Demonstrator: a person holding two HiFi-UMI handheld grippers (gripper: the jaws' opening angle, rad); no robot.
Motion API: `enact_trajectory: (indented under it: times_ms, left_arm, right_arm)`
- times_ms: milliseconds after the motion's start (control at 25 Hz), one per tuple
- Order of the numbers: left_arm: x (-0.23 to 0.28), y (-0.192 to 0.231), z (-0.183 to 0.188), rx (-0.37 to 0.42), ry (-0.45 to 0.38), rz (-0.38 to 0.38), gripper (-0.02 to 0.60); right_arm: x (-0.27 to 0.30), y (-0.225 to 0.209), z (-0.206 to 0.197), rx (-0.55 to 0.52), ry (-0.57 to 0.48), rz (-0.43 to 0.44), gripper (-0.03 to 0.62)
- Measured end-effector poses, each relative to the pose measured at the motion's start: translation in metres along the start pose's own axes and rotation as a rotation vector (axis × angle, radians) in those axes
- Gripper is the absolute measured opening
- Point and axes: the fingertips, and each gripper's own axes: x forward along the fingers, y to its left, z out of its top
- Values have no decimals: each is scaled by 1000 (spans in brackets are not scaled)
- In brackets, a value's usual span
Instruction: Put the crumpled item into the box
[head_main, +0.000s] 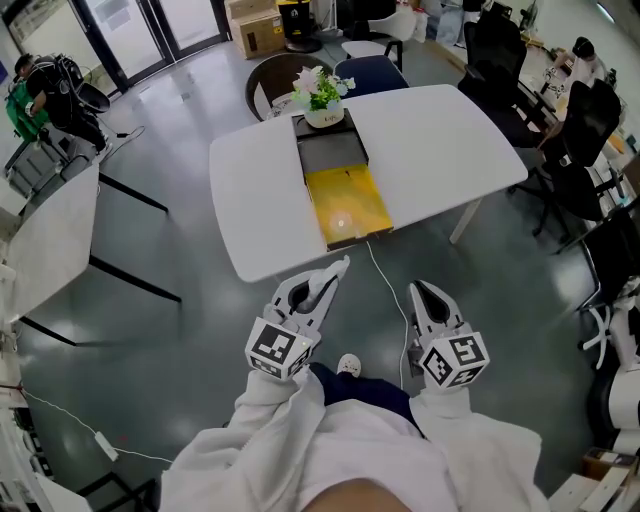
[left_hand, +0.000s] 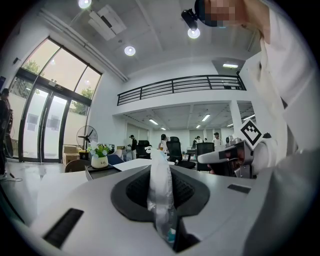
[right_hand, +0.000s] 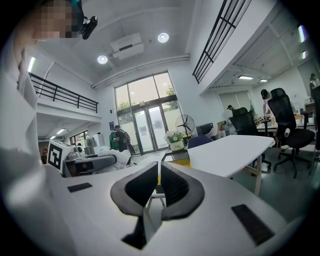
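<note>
One crumpled item in left gripper | table edge ahead, apart

Open-plan office w/ high ceiling: white tables, black swivel chairs, glass entry doors, mezzanine railing, ppl at desks in bkgd, floor fan.

table: white | on it: open box | flower pot at box's far end
</note>
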Motion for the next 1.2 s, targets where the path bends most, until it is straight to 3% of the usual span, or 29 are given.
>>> enact_trajectory:
  times_ms: [760,1200]
  left_arm:
    - [20,5,-20,-59,64,22,55]
    - [77,42,-20,-98,105,-24,55]
  right_arm:
    - [22,-11,-11,37,56,42,39]
    - [78,-34,16,28,56,65,39]
